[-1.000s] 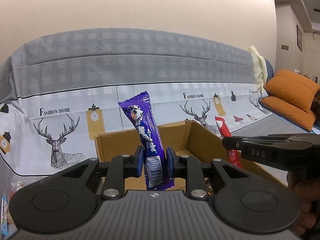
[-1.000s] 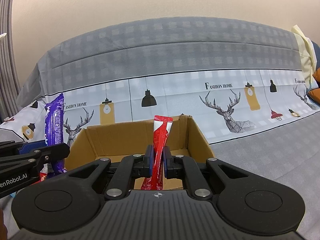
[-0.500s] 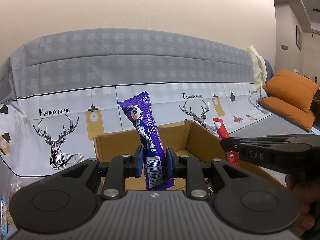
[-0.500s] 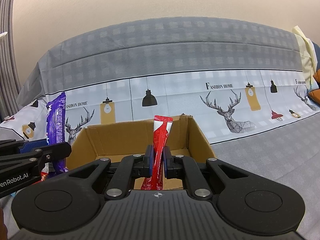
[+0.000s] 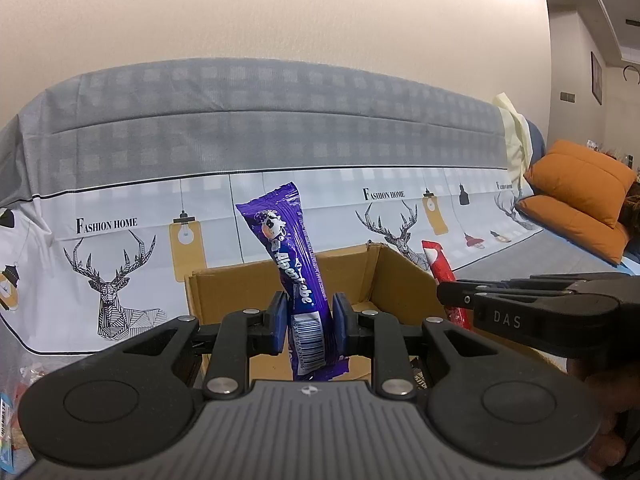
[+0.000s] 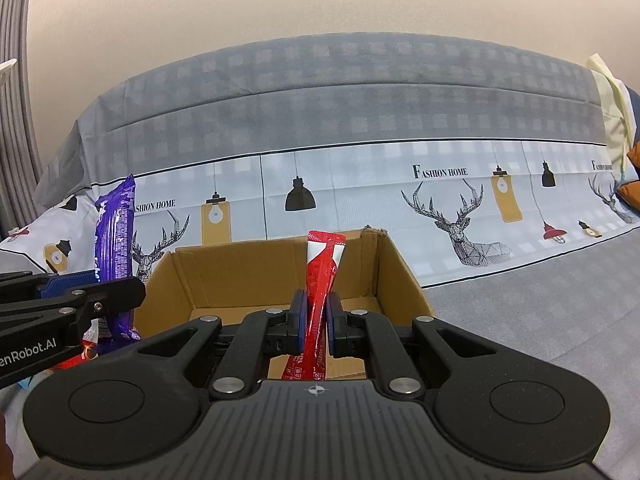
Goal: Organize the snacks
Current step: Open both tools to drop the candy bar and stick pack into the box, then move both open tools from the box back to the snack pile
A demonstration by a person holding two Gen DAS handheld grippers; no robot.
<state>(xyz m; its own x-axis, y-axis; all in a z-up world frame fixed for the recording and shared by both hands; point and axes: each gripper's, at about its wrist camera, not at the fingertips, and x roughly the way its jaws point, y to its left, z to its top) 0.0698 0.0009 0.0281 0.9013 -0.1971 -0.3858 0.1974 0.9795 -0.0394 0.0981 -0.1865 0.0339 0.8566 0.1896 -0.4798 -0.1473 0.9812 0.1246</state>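
My left gripper point(image 5: 308, 322) is shut on a purple snack packet point(image 5: 290, 264) and holds it upright in front of an open cardboard box point(image 5: 224, 292). My right gripper point(image 6: 314, 322) is shut on a thin red snack stick point(image 6: 322, 276), upright over the near side of the same box point(image 6: 240, 264). The red stick point(image 5: 440, 268) and the right gripper show at the right in the left wrist view. The purple packet point(image 6: 115, 236) and the left gripper show at the left in the right wrist view.
The box stands on a sofa covered with a grey and white deer-print cloth point(image 6: 460, 208). Loose snack packets point(image 5: 16, 384) lie left of the box. Orange cushions point(image 5: 580, 196) lie at the far right. A wall rises behind the sofa.
Both grippers have shifted slightly toward each other over the box, each still holding its snack. Nothing was let go.
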